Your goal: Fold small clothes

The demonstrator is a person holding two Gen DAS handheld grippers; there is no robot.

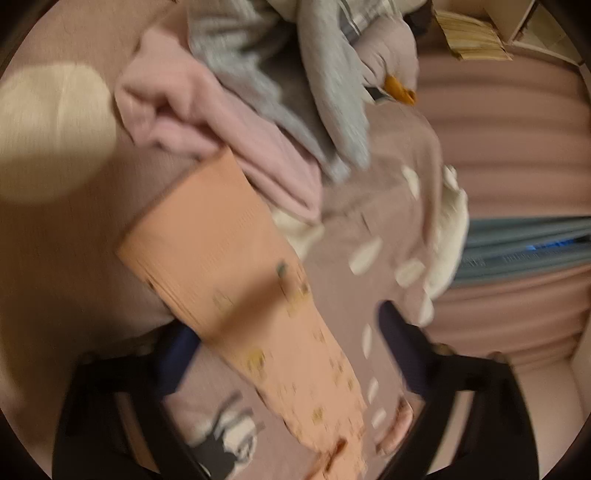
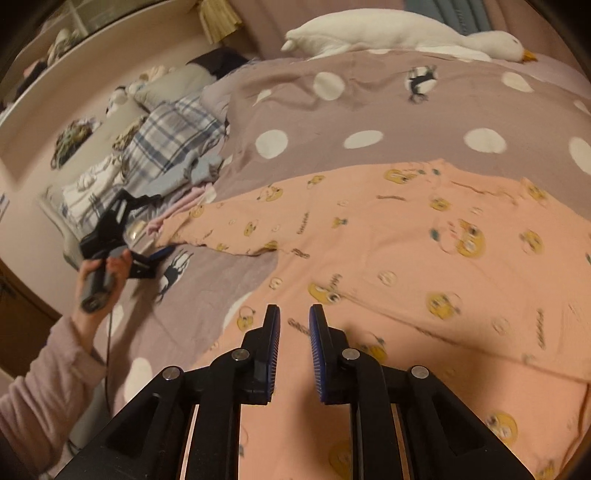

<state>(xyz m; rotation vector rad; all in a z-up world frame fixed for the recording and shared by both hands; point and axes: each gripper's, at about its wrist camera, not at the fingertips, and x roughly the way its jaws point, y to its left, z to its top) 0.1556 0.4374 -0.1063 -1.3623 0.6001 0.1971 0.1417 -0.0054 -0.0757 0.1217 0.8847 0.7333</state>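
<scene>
A peach garment printed with yellow cartoon birds lies spread flat on the mauve polka-dot duvet. Its long sleeve stretches out to the left. My right gripper hovers low over the garment's near edge, its jaws a narrow gap apart with no fold seen pinched between them. A hand holds my left gripper at the sleeve's cuff. In the blurred left wrist view the sleeve runs between the widely spread jaws of the left gripper, whose pads do not press on it.
A pile of pink and grey clothes lies just beyond the cuff. Plaid and pale blue garments are heaped at the bed's left side. A white goose plush rests along the far edge. A pink fleece sleeve is at lower left.
</scene>
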